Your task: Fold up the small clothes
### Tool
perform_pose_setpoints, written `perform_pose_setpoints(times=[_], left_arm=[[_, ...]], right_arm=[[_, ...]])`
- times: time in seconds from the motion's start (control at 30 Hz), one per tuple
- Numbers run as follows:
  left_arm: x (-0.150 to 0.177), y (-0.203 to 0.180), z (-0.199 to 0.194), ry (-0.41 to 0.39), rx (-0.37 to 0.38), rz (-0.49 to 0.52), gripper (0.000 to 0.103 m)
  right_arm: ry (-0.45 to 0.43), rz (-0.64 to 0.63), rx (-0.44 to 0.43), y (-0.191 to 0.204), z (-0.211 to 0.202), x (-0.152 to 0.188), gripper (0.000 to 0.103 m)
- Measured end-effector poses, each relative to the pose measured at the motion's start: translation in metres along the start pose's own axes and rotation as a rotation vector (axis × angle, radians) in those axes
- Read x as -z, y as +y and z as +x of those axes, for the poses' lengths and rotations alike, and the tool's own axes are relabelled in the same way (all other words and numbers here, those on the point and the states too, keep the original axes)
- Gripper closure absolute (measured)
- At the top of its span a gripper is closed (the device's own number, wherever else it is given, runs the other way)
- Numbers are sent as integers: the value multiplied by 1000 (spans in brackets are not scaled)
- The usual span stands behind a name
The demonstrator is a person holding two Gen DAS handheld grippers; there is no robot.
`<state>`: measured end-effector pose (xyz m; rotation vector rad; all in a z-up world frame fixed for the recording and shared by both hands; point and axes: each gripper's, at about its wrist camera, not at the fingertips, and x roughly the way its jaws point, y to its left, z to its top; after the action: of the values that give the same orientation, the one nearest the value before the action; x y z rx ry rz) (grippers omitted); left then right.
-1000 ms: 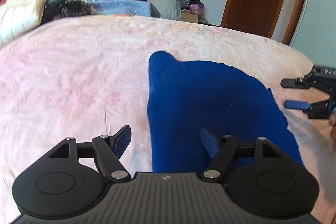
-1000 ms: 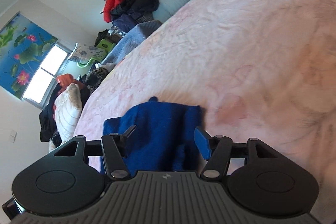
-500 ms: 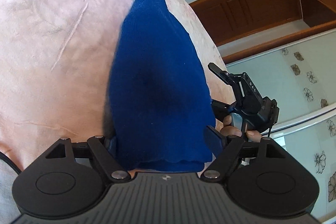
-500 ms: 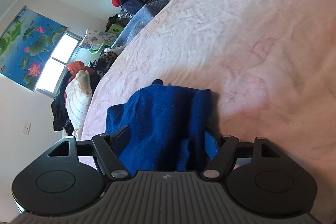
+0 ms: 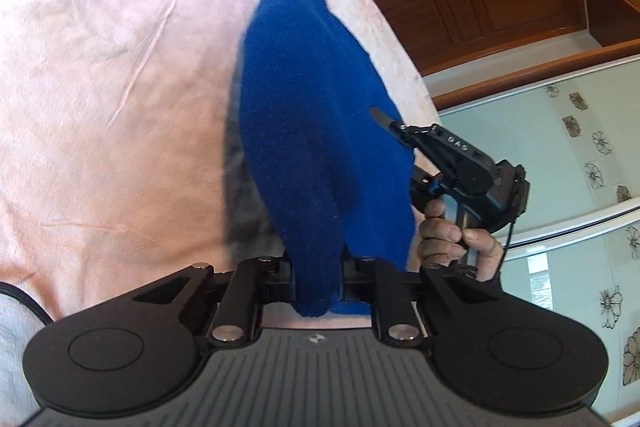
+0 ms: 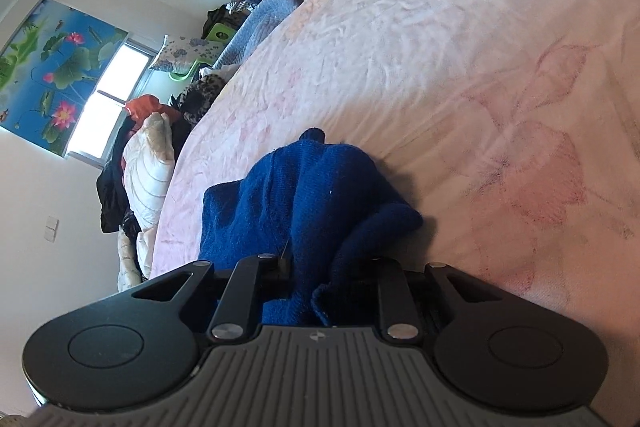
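left gripper: closing on cloth hem at 6 | right gripper: closing on bunched edge at 6 | cloth on bed | risk: uneven pinches, skewed fold

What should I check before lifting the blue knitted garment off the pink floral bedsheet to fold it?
1. Left gripper on the blue knitted garment: ok, jaws closing with a bunched edge between them.
2. Right gripper on the garment: ok, jaws closing around gathered fabric.
3. Both grips on matching corners: cannot tell.
4. Garment lying flat: not ok, rumpled near the right gripper.
5. Pink floral bedsheet free beyond the garment for folding: ok.
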<state>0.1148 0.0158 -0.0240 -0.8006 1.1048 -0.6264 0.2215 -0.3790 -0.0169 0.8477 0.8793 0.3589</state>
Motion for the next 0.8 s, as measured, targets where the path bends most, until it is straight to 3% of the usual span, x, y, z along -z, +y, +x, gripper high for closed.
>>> perform_pose_setpoints(times=[0.4,0.8], left_arm=[[-3,-12,-24,9,57,33,88],[8,11,-36,39,-5,-17,88]], right_arm=[[40,-45,-31,21,-26,30,81],[80,-22,-47,15,-49,100,81]])
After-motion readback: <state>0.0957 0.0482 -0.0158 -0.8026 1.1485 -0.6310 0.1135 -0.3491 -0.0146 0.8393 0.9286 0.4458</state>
